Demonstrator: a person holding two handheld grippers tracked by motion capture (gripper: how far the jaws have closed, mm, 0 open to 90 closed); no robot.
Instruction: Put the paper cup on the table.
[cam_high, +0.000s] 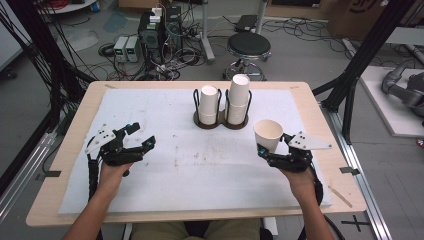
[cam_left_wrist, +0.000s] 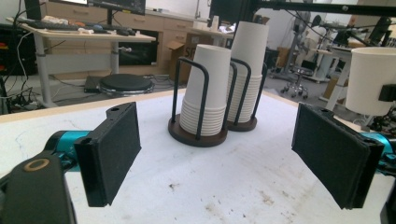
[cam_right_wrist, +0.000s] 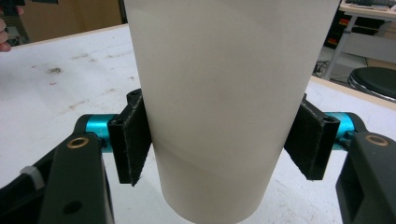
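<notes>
The paper cup (cam_right_wrist: 224, 107) stands upright, clamped in the right gripper (cam_right_wrist: 224, 144).

We see open tabletop (cam_high: 190, 170) between both tools; only the cup holder (cam_high: 221, 121) with its stacks stands at the far middle, near the raised paper cup (cam_high: 268, 134).

- We read this as a robotics lab, not a home or shop.
- Black frame struts (cam_high: 367, 47) stand around the surface (cam_high: 60, 150).
- Computer towers (cam_high: 150, 30) and power boxes sit on the bare floor in tangled cables (cam_high: 170, 67).
- A grey robot arm (cam_high: 402, 87) lies on a platform at right.
- Desks with keyboards (cam_left_wrist: 70, 28), stools (cam_high: 248, 47) and cardboard boxes stand behind.
</notes>
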